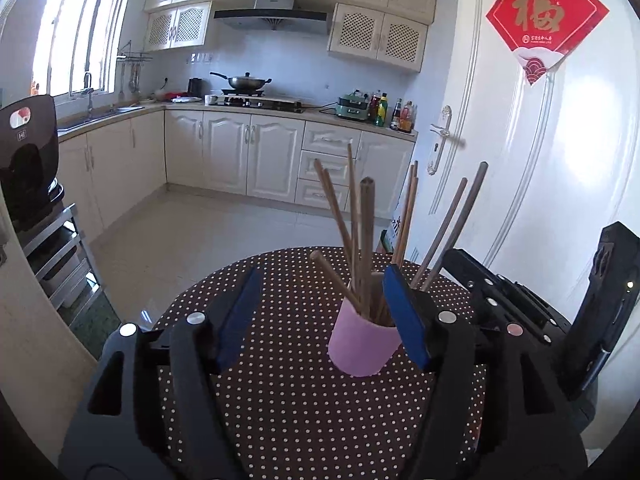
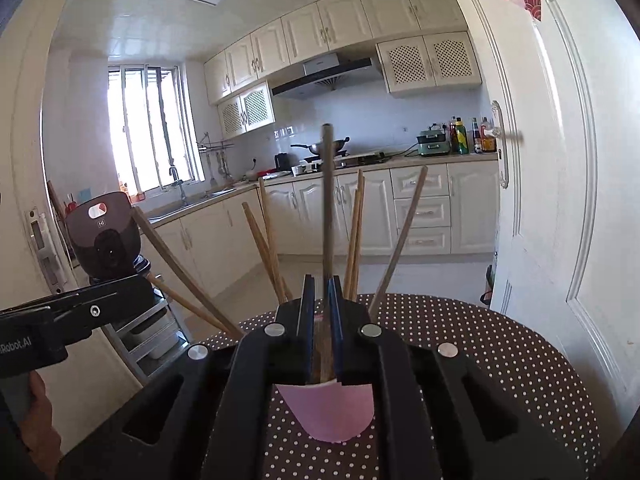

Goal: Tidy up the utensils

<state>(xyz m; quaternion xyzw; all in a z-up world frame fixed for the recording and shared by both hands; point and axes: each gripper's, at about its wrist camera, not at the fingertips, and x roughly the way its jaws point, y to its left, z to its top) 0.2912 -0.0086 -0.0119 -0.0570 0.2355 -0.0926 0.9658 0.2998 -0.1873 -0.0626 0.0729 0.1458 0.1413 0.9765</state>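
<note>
A pink cup [image 1: 362, 344] stands on the round polka-dot table [image 1: 280, 392] with several wooden chopsticks [image 1: 352, 224] fanned out of it. My left gripper [image 1: 322, 316] is open around the cup: the right blue pad is beside the rim and the left pad stands well clear. In the right wrist view my right gripper [image 2: 320, 286] hangs just above the pink cup [image 2: 332, 412]. It is shut on a dark chopstick [image 2: 328, 200] that stands upright with its lower end inside the cup. Other chopsticks [image 2: 268, 248] lean outward around it.
A white door [image 1: 540, 168] is close on the right. A metal rack with a black appliance [image 1: 28, 160] stands at the left. Kitchen cabinets [image 1: 248, 152] line the far wall. A hand [image 2: 38, 408] holds the left gripper's body at the left edge.
</note>
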